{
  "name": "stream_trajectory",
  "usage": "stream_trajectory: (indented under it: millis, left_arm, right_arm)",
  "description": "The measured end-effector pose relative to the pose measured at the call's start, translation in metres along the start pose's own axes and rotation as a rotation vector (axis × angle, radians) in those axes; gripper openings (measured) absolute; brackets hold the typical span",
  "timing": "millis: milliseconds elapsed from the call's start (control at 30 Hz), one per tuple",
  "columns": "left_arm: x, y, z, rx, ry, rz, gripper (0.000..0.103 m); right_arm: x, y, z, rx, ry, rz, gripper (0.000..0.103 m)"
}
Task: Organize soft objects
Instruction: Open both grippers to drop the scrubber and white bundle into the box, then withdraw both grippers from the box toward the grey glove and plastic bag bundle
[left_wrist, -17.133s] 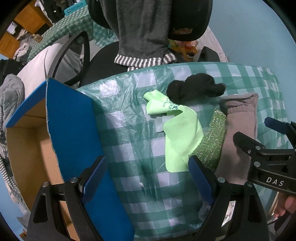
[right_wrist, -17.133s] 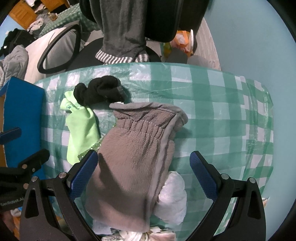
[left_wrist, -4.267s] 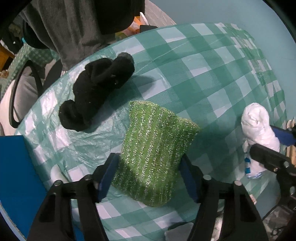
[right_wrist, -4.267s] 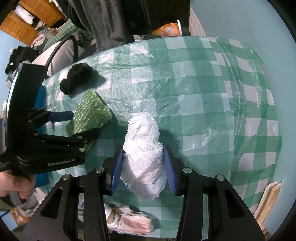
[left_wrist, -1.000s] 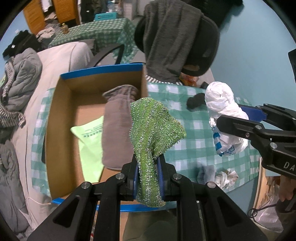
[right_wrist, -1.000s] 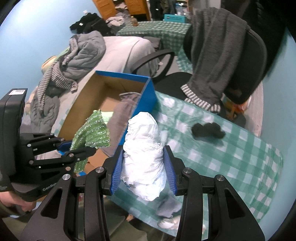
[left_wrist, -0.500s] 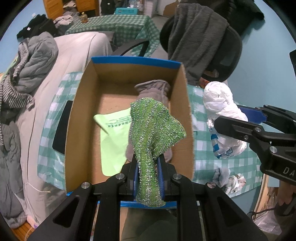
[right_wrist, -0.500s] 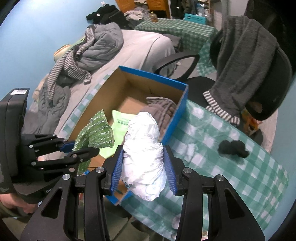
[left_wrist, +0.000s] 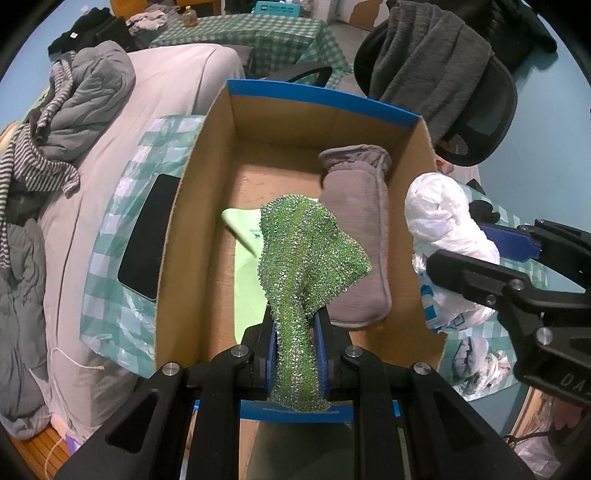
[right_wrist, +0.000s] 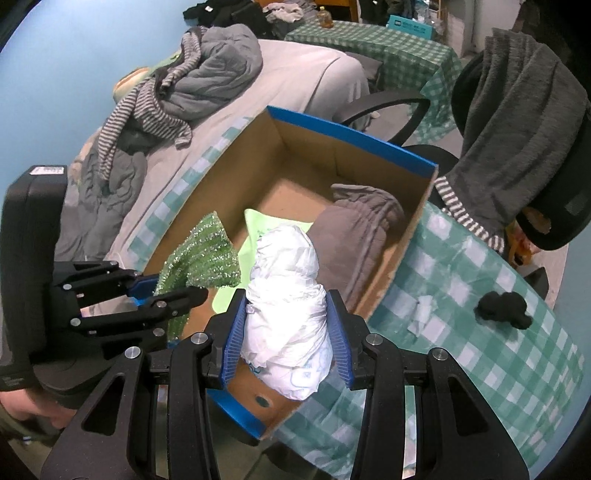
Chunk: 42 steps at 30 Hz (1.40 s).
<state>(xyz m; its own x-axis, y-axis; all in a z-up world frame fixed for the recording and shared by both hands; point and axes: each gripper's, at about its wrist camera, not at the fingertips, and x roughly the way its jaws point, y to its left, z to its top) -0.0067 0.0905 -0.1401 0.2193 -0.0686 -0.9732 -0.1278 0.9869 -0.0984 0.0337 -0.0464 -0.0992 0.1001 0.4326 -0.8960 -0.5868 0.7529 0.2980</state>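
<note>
Over the cardboard box (left_wrist: 207, 206), left claw (left_wrist: 295, 339) pinching green cloth (left_wrist: 306, 258) lengthwise, right claw (right_wrist: 284, 347) clamping upright white bundle (right_wrist: 286, 295)

left gripper (left_wrist: 295, 343), right gripper (right_wrist: 286, 345) both clamped, pointing down.

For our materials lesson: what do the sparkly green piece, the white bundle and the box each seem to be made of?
Green piece: looks like knitted yarn with metallic thread; glinting loops, droops limply.
White bundle: probably thin plastic film; crinkled, slightly glossy, blue print.
Box: corrugated cardboard; matte brown walls, blue-faced rim.
</note>
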Motion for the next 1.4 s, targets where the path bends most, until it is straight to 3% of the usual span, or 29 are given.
stream_trajectory:
  millis: [267, 467, 533, 600, 733, 900, 1400]
  left_arm:
    - [0.003, 0.01, 0.001, -0.008, 0.011, 0.009, 0.018]
    - [0.0, 0.013, 0.001, -0.014, 0.007, 0.015, 0.031]
    - [-0.001, 0.014, 0.001, -0.015, 0.002, 0.015, 0.041]
    - [-0.003, 0.013, 0.001, -0.015, -0.003, 0.022, 0.045]
    - [-0.006, 0.012, 0.0, -0.012, -0.001, 0.03, 0.045]
    - [-0.014, 0.011, 0.0, -0.021, -0.009, 0.027, 0.05]
    - [-0.047, -0.026, 0.004, 0.051, -0.056, -0.004, 0.051]
  right_arm:
    - [0.014, 0.011, 0.005, -0.017, 0.02, -0.011, 0.042]
    - [0.012, 0.013, 0.009, -0.013, 0.008, -0.033, 0.044]
    - [0.011, 0.013, 0.01, -0.009, 0.003, -0.038, 0.046]
    - [0.009, 0.012, 0.011, -0.006, -0.004, -0.047, 0.05]
    - [0.001, 0.009, 0.011, 0.001, -0.026, -0.059, 0.063]
    - [-0.012, 0.007, 0.012, 0.004, -0.05, -0.07, 0.065]
    - [-0.062, -0.013, -0.002, 0.059, -0.113, -0.087, 0.068]
